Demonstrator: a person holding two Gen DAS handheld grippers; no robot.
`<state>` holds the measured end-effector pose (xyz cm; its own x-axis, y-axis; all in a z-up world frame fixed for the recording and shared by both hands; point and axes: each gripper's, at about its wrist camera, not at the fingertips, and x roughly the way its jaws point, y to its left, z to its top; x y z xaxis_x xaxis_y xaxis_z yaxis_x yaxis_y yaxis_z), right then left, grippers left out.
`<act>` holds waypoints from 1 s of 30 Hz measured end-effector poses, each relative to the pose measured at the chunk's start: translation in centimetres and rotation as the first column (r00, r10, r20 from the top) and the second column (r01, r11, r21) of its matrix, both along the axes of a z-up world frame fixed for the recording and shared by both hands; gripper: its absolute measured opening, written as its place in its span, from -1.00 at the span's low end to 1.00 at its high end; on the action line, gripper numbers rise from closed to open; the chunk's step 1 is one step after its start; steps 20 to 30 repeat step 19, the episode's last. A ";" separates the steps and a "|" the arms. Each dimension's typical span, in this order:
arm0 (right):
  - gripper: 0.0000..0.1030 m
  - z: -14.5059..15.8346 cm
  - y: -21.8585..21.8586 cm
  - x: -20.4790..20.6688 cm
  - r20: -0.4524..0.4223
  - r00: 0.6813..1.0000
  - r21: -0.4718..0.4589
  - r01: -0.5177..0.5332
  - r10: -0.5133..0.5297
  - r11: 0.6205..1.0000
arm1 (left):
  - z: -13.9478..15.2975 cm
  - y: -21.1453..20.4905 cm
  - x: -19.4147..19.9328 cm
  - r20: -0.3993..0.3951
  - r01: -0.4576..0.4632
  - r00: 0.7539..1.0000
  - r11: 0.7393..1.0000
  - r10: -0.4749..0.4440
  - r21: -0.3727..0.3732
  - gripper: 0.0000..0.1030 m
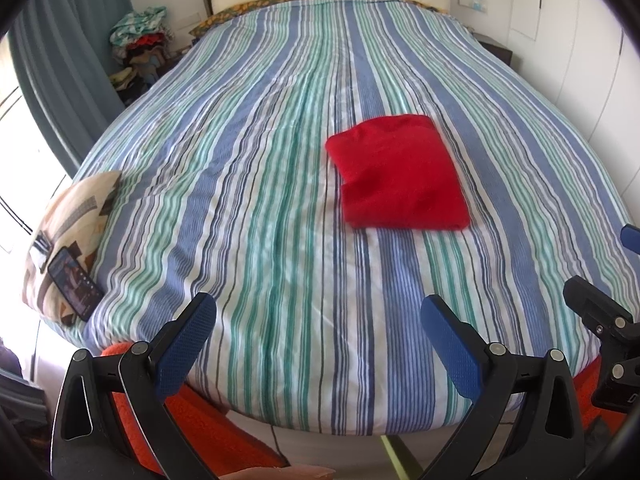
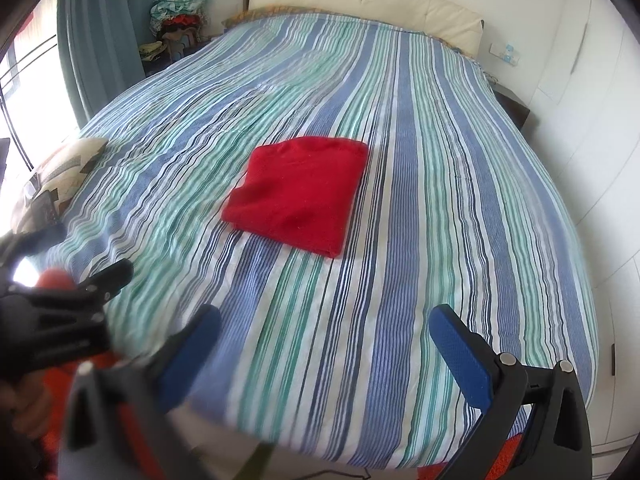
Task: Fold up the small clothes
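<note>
The left gripper (image 1: 318, 344), with black arms and blue textured pads, hangs over the near edge of the bed with its two fingers spread wide apart and nothing between them. The right gripper (image 2: 326, 354) has the same form and its fingers also stand wide apart and hold nothing; its left finger looks blurred. The folded red cloth (image 1: 398, 172), a soft flat rectangle, lies on the blue, green and white striped bed cover (image 1: 256, 184), ahead of both grippers and well apart from them: ahead and a little to the right of the left gripper, ahead and slightly to the left of the right one (image 2: 298, 196). Far to the left of both tools, at the edge of the bed, a cream patterned cushion (image 1: 74, 220) carries a dark smartphone (image 1: 74, 282) on its near end. Beyond the bed, at the far left, a pile of mixed clothes (image 1: 138, 46) stands beside the teal curtain (image 1: 60, 52).
</note>
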<state>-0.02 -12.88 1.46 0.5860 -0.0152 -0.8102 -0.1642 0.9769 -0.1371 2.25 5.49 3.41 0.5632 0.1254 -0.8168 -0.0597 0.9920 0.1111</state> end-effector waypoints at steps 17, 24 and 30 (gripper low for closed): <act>0.99 0.0 0.0 0.0 -0.002 1.000 0.009 0.004 -0.004 1.000 | 0.0 -0.1 -0.3 0.023 0.013 1.000 1.000 -0.013 0.006 0.98; 0.99 0.0 0.0 0.1 -0.002 1.000 0.010 0.005 -0.005 1.000 | 0.1 -0.2 -0.3 0.026 0.016 1.000 1.000 -0.016 0.007 0.98; 0.99 0.0 0.0 0.1 -0.002 1.000 0.010 0.005 -0.005 1.000 | 0.1 -0.2 -0.3 0.026 0.016 1.000 1.000 -0.016 0.007 0.98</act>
